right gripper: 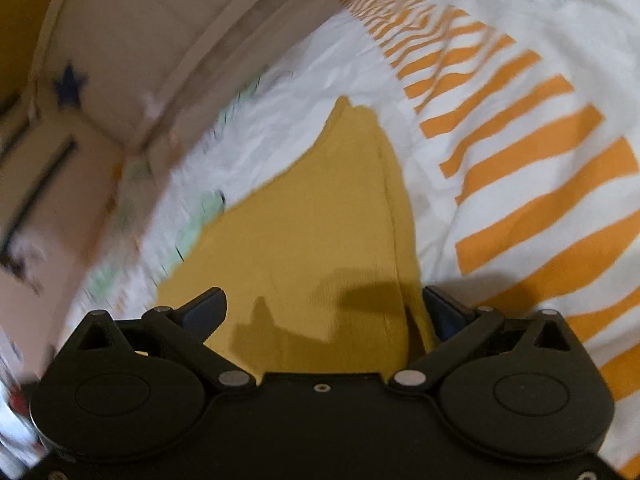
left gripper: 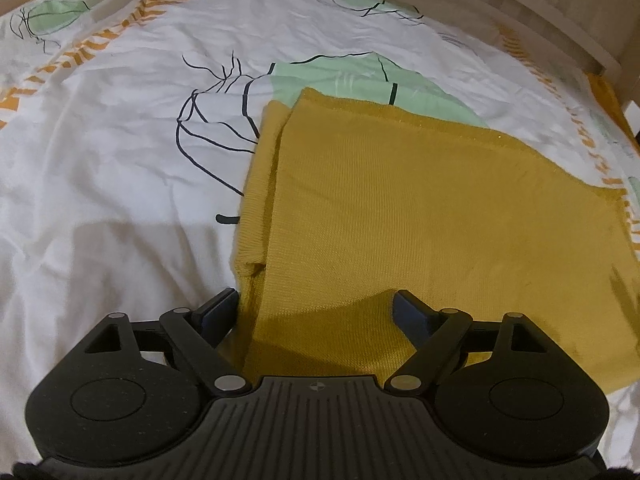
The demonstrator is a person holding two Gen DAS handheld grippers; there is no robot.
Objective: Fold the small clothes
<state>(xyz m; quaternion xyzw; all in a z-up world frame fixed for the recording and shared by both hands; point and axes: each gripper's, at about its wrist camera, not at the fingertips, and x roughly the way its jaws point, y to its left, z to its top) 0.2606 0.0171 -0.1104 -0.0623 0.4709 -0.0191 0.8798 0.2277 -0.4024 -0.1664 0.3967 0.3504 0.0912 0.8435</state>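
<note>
A bed [left gripper: 100, 168] fills both views, covered by a white sheet [left gripper: 120, 140] printed with mint patches, thin black lines and orange stripes [right gripper: 520, 184]. A pale wooden bed frame [left gripper: 520, 12] curves along 1 o'clock in the left wrist view; in the right wrist view, which is blurred, the frame runs from 9 to 12 o'clock and carries a dark blue star [right gripper: 69, 85].

A mustard knit garment [left gripper: 420, 220] lies flat on the sheet, folded, with 2 layers showing at its 9 o'clock edge. In the left wrist view it spreads from the centre toward 4 o'clock; in the right wrist view it narrows toward 12 o'clock.

The left hand-held gripper [left gripper: 314, 306] stands wide, fingers apart over the garment's near edge, gripping nothing. The right hand-held gripper [right gripper: 324, 306] is likewise wide, above the garment, its shadow falling on the knit.
</note>
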